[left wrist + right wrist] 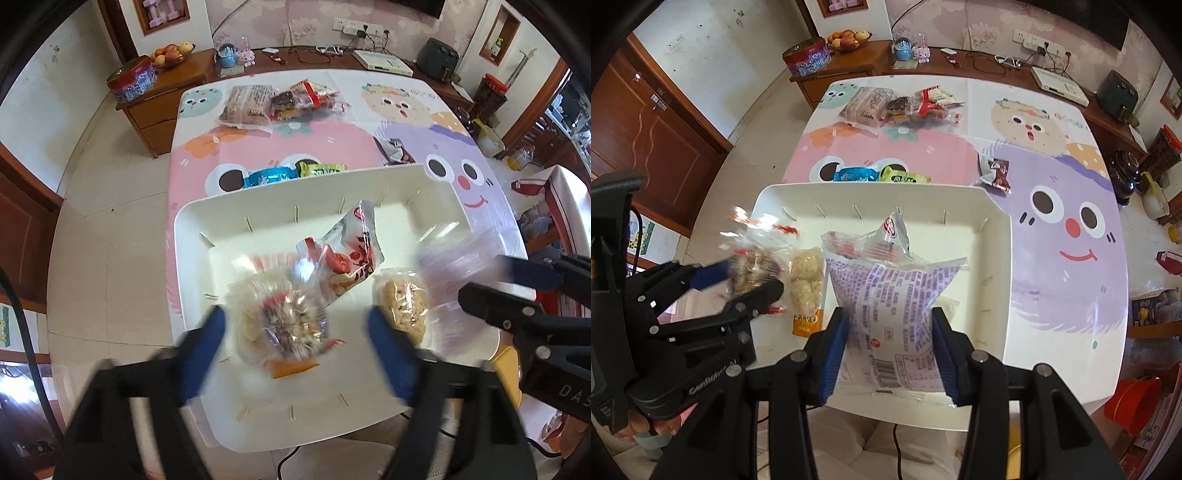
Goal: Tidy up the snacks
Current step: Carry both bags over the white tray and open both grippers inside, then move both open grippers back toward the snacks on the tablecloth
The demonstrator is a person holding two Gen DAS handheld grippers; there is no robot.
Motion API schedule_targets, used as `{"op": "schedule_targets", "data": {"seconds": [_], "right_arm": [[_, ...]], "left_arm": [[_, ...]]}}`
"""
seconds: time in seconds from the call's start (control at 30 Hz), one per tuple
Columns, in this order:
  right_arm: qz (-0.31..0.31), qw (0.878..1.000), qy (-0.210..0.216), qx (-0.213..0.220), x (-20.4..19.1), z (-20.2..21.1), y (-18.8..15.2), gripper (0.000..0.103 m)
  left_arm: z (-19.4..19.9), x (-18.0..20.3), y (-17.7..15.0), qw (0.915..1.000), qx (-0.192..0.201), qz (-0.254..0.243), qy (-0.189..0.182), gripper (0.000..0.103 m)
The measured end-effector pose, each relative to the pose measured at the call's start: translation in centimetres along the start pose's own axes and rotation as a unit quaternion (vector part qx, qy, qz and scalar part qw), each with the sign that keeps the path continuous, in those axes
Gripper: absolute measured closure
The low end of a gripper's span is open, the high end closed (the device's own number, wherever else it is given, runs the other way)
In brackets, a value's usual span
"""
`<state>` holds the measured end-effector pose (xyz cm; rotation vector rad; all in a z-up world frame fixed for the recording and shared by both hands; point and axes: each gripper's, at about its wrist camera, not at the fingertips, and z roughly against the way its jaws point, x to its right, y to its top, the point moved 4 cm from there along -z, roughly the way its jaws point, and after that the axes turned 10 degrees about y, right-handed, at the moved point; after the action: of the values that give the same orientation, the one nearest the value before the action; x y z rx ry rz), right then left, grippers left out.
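Here, two hand-held tongs point down into a white bin of snacks.
Left tongs: the black left gripper with blue pads stands wide open, its pads apart on either side of a clear-wrapped round rice cake and not touching it; the packet looks blurred.
Right tongs: the black right gripper with blue pads is closed part-way on a white plastic snack bag with purple print, one pad pressed to each side of it, the bag upright over the bin's near edge.
Where the held bag is: above the floor of the shallow white rectangular plastic bin, towards its near middle.
Inside the bin: a clear packet of pale puffed-rice pieces with an orange label lies just left of the purple-print bag; a red and white foil snack packet lies behind it, near the bin's centre.
Bin walls: short slots line the inner sides.
Beyond the bin: a blue wrapped sweet and a green wrapped sweet lie side by side just past the far wall.
To the right: a dark red and grey wrapper sits alone on the purple cartoon face.
Far end: a loose heap of mixed snack packets rests near the table's back edge.
Surface: a table covered in a pastel cartoon-face cloth.
Background: a wooden sideboard holds a bowl of fruit.
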<state>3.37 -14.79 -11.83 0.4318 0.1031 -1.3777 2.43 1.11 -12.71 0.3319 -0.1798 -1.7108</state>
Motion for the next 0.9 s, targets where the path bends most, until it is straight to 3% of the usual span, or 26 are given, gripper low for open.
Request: {"op": "schedule_targets", "data": {"seconds": [0.23,0.9], "right_arm": [[0.003,1.000,-0.005,0.001,-0.1,0.2,-0.2,0.052],[0.004,1.000,-0.015,0.015,0.4,1.4,-0.3,0.052]], "left_arm": [[0.3,0.4,-0.1,1.0000,0.003,-0.005,0.003,0.017],[1.2,1.1,0.6,0.9998,0.016,-0.011,0.006,0.017]]}}
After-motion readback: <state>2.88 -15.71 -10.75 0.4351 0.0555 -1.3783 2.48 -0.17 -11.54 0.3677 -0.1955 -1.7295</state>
